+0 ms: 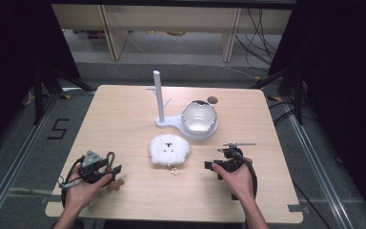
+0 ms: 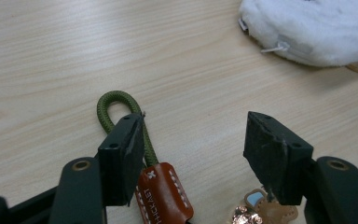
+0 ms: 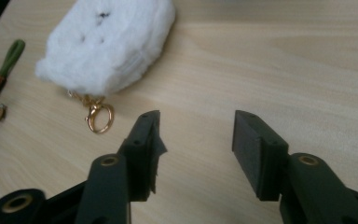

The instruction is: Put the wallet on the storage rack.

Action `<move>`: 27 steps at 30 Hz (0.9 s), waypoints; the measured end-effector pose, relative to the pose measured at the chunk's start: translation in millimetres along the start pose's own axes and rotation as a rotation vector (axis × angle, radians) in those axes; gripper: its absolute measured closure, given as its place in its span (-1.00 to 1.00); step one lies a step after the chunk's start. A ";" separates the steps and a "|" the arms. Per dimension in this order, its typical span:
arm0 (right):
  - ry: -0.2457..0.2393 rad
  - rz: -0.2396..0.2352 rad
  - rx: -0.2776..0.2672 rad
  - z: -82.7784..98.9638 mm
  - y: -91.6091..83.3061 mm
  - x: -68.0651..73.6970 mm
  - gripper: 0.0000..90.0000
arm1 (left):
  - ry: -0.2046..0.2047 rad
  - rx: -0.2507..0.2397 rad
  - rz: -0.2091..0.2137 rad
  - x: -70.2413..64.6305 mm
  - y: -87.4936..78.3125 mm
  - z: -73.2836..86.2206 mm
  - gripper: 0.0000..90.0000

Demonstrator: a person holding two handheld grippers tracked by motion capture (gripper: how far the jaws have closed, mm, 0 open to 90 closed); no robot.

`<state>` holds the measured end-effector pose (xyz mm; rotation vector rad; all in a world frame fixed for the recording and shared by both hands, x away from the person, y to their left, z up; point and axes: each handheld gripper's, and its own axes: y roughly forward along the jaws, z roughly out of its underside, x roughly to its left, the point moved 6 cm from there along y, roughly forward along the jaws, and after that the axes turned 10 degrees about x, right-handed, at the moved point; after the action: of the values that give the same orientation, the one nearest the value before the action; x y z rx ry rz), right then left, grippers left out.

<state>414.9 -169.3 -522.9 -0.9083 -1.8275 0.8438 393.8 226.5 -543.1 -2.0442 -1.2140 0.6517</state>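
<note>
Left tool [image 2: 193,144] wide open, gripping nothing; keychain [image 2: 163,193] on worktop [image 1: 124,114] beneath it, green loop [image 2: 116,100] at 11 o'clock, long axis 11–5; right tool [image 3: 196,140] open, empty, farther.

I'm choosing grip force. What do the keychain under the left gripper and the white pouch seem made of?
Keychain: green loop looks like braided cord, matte; brown tab looks like stitched leather, slightly glossy, with white seams. Pouch: fluffy white plush, probably soft fabric, with a shiny gold metal-looking clasp.
</note>
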 end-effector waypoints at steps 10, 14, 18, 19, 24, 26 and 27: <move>-0.039 0.054 0.155 -17.6 12.1 15.8 -0.05 | 0.013 0.017 0.014 -6.1 0.5 -6.3 -0.16; -0.018 0.056 0.183 -29.3 14.1 26.4 0.01 | 0.056 0.054 0.004 -2.7 0.0 -5.1 -0.15; 0.012 0.074 0.211 -45.0 13.4 36.2 0.07 | 0.042 0.041 0.027 -7.9 0.4 -8.8 -0.15; -0.022 0.078 0.194 -51.1 14.7 36.7 0.07 | 0.031 0.026 0.034 -9.9 2.1 -10.4 -0.15; 0.011 0.083 0.223 -69.8 16.5 47.1 0.11 | 0.045 0.039 0.031 -11.3 2.5 -12.5 -0.15; 0.014 0.087 0.241 -74.7 19.4 50.5 0.11 | 0.048 0.041 0.030 -11.2 2.4 -12.6 -0.15; -0.019 0.087 0.238 -77.8 21.8 49.9 0.11 | 0.046 0.042 0.032 -11.4 2.4 -12.4 -0.15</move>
<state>475.1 -102.5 -492.3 -0.8332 -1.6703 1.1017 398.7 212.0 -535.9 -2.0365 -1.1349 0.6365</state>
